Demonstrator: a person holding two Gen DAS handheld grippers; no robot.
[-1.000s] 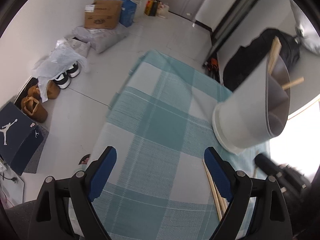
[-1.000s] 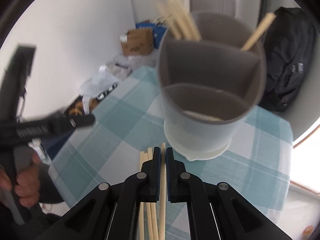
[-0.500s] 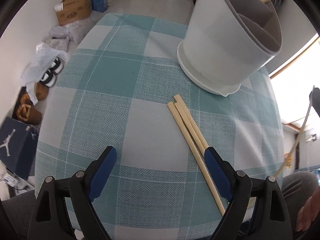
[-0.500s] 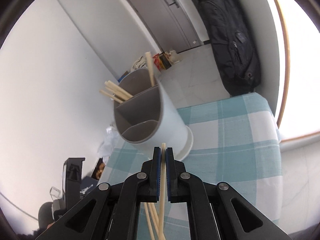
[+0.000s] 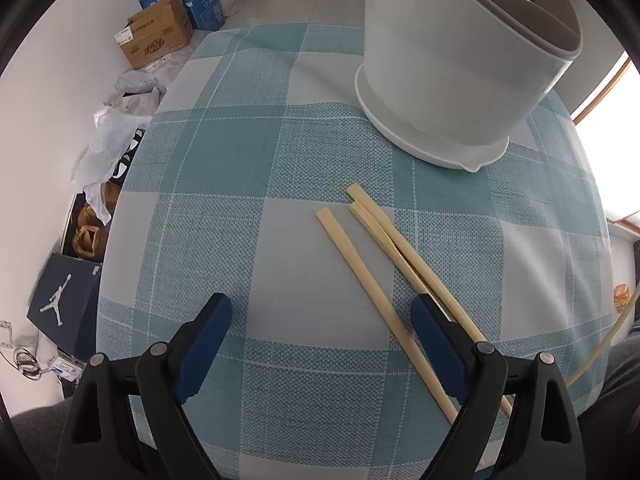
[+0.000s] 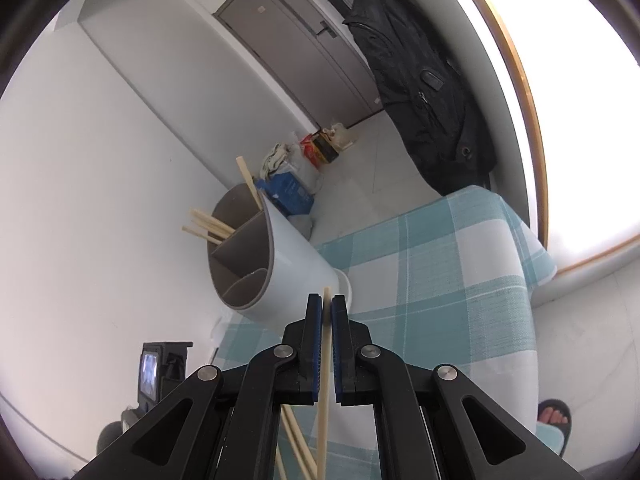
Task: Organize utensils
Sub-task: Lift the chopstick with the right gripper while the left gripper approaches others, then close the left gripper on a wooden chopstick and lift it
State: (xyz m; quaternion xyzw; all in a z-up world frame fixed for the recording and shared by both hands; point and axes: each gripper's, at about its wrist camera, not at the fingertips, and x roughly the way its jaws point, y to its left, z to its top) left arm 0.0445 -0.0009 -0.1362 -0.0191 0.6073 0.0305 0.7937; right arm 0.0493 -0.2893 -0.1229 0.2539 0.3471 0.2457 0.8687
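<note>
Left gripper [image 5: 320,322]: jaws wide and opening, nothing between them; it hangs over the checked tablecloth [image 5: 224,168]
Right gripper [image 6: 327,314]: clamped tight on one chopstick [image 6: 325,364]
Loose chopsticks [image 5: 384,280]: three lie on the cloth, just beside the left gripper's right finger
Utensil holder [image 5: 460,64]: white, on the cloth beyond them; more chopsticks [image 6: 208,224] stand inside
</note>
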